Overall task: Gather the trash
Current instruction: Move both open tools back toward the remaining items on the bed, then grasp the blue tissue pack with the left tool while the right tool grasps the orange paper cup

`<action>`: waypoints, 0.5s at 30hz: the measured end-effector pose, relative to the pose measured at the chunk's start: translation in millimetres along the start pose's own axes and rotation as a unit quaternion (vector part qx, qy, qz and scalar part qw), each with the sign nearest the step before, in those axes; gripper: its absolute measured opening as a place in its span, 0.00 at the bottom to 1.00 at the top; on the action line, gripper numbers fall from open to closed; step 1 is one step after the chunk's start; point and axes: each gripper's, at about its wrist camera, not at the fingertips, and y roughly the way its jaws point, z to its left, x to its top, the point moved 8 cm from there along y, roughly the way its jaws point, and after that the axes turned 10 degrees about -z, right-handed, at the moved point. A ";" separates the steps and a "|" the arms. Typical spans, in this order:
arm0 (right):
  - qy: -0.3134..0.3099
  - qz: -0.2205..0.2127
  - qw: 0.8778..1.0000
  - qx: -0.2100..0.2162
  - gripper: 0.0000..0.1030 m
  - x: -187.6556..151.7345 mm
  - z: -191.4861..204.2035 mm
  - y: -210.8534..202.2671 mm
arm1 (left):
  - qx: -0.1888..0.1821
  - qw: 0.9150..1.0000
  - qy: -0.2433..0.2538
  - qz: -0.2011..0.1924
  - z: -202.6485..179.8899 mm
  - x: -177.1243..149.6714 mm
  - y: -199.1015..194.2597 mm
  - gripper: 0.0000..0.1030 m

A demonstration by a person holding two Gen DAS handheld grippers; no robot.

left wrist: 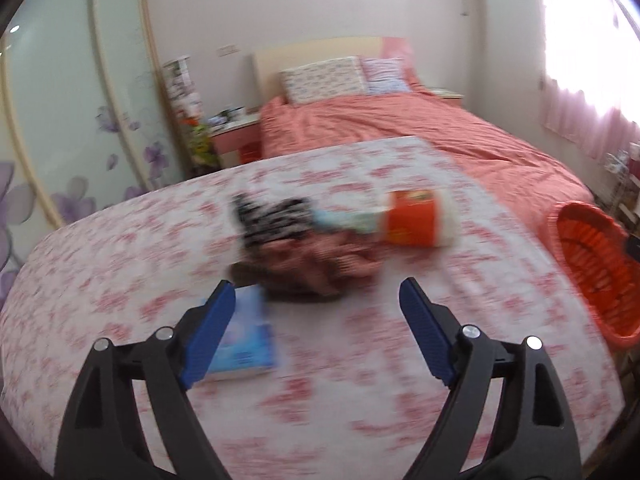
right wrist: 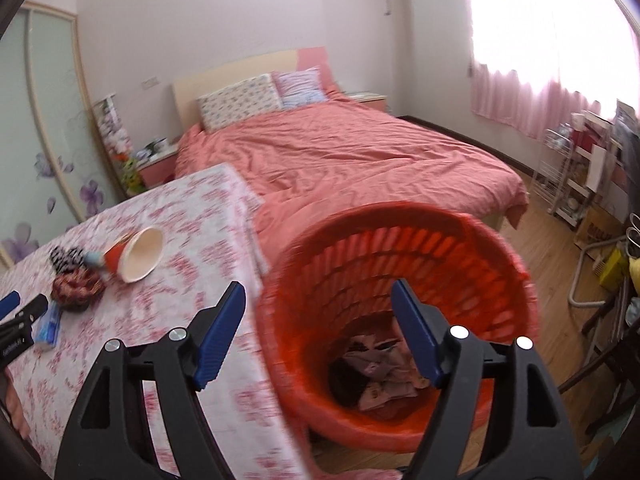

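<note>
Floral-clothed table (left wrist: 120, 264) carries crumpled cloths (left wrist: 304, 264), paper cup (left wrist: 416, 218), blue packet (left wrist: 244, 340).

The right gripper (right wrist: 318, 310) hangs above the red basket (right wrist: 400, 248), jaws spread wide and holding nothing. Crumpled scraps (right wrist: 376, 376) lie inside. A paper cup (right wrist: 138, 254) lies tipped on the counter (right wrist: 168, 320).

My left gripper (left wrist: 316, 292) is spread wide, its blue fingers (left wrist: 208, 332) well apart and holding nothing, pointing forward and slightly down. My right gripper (right wrist: 318, 292) is also spread wide with nothing between its blue fingers (right wrist: 416, 332). From the right wrist view, the left gripper's tips show at the far left edge.
</note>
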 end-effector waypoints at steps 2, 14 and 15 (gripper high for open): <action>-0.009 0.006 1.000 0.014 0.72 -4.0 16.9 1.7 | 0.030 0.999 -0.018 0.019 35.1 -12.2 9.5 0.80; -0.073 0.050 0.992 0.088 0.72 -30.1 121.8 20.6 | 0.024 0.994 -0.071 0.081 75.9 -43.7 48.9 0.71; -0.076 0.054 0.991 0.094 0.72 -31.5 129.8 23.5 | 0.018 0.994 -0.072 0.083 75.4 -43.9 51.2 0.68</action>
